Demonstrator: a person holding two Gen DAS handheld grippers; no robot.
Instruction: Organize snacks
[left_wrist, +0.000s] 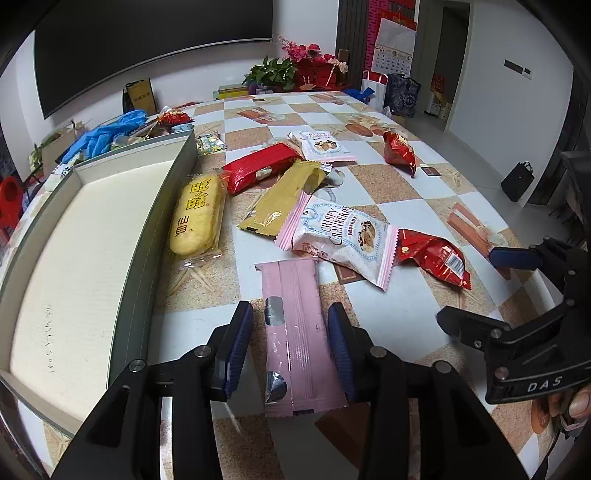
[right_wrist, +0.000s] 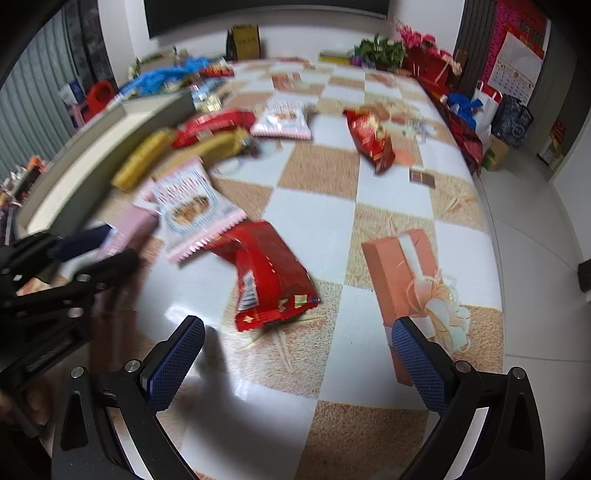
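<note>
The left tool (left_wrist: 290, 332) stands parted, its ribbed blue pads on either side of a long pink wrapper (left_wrist: 295, 332) that lies flat on the bench (left_wrist: 424, 192). The left pad stands clear of the wrapper; whether the right pad touches its edge I cannot tell. The wrapper is matte pink with silver patches and crimped ends.

The right tool (right_wrist: 297, 354) is spread wide and released over bare checkered cloth, with a crinkled red foil packet (right_wrist: 273, 273) just ahead of it, between the pads but beyond their tips.

Past the pink wrapper lie a white cranberry-crisp pouch (left_wrist: 343, 236) with pink serrated edges, a flat gold sachet (left_wrist: 280, 199), a glossy red bar pack (left_wrist: 258, 166), and a puffy yellow rice cracker (left_wrist: 195, 218) in clear film, just beside the wall of a shallow grey-sided box (left_wrist: 147, 236) with a cream ribbed lining. A second cranberry pouch (left_wrist: 321, 146) and another red foil packet (left_wrist: 399, 149) sit farther back.
</note>
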